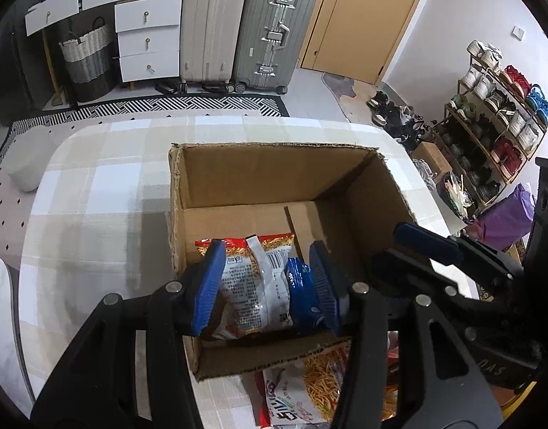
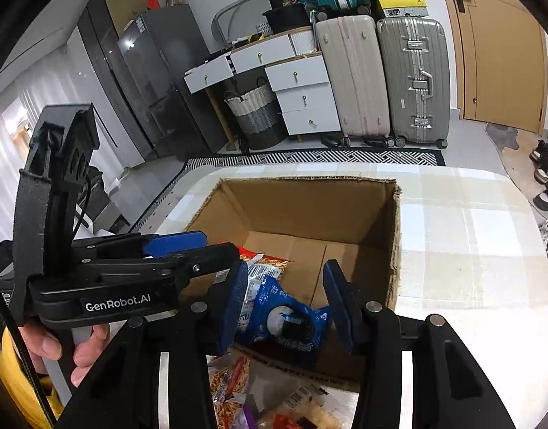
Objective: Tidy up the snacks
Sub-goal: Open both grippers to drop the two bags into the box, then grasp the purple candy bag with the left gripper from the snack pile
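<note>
An open cardboard box stands on the checked tablecloth. Inside lie a red and white snack bag and a blue cookie pack. My left gripper is open over the box's near side, its fingers either side of both packs, not pressing them. My right gripper is open above the blue pack; it also shows at the right of the left wrist view. More snack bags lie on the table in front of the box.
The table has a rounded far edge. Beyond it stand two suitcases, white drawers, a woven basket, a shoe rack and a door.
</note>
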The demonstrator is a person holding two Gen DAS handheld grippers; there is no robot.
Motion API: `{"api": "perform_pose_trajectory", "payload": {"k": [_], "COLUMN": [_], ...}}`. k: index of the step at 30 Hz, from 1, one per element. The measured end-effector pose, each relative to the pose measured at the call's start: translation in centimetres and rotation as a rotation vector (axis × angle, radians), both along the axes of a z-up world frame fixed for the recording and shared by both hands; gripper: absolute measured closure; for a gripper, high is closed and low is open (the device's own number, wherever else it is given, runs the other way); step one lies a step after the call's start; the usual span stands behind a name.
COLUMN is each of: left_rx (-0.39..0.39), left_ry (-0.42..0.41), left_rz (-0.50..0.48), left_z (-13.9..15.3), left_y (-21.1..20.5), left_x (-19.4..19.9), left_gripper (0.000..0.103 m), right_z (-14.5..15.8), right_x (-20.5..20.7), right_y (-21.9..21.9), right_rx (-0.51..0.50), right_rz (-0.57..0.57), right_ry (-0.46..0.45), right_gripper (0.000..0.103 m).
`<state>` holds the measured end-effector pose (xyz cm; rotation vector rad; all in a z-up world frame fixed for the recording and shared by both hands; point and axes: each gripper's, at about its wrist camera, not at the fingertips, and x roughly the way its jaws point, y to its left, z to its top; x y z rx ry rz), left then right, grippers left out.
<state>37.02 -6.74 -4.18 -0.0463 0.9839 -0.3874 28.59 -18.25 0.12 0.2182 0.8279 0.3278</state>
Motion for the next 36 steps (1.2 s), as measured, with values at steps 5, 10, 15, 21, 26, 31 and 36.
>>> {"api": "perform_pose_trajectory", "payload": {"k": [5, 10, 15, 21, 26, 31, 36], "left_rx": [-0.015, -0.018, -0.016, 0.012, 0.025, 0.044, 0.037], "left_ry": [-0.015, -0.083, -0.162, -0.274, -0.327, -0.393, -0.411], "left_rz": [0.03, 0.062, 0.087, 0.101, 0.112, 0.114, 0.118], "left_z": [1.6, 4.7, 8.4, 12.1, 13.7, 14.2, 14.5], "left_y": [0.8, 2.0, 3.0, 3.7, 4.4, 5.3, 6.7], "left_x": [-2.2, -5.7, -10.2, -17.2, -23.2, -28.9, -33.2], "left_gripper": [0.047, 0.044, 0.03, 0.021, 0.013, 0.002, 0.001], "right_z": [1.7, 4.6, 7.4, 10.7, 11.9, 12.0, 11.7], "right_x": [-1.5, -4.7, -8.1, -13.7, -18.6, -23.4, -27.9], "right_y": [-0.7, -1.0, -0.9, 0.0, 0.6, 1.4, 2.1], "right_rx": [0.008, 0.015, 0.024, 0.012, 0.037, 0.032, 0.04], "right_rz": [-0.01, -0.02, -0.02, 0.002, -0.004, -0.007, -0.015], "right_ry": [-0.035, -0.102, -0.151, -0.238, -0.288, -0.342, -0.395], "right_gripper": [0.057, 0.057, 0.057, 0.053, 0.037, 0.026, 0.011]}}
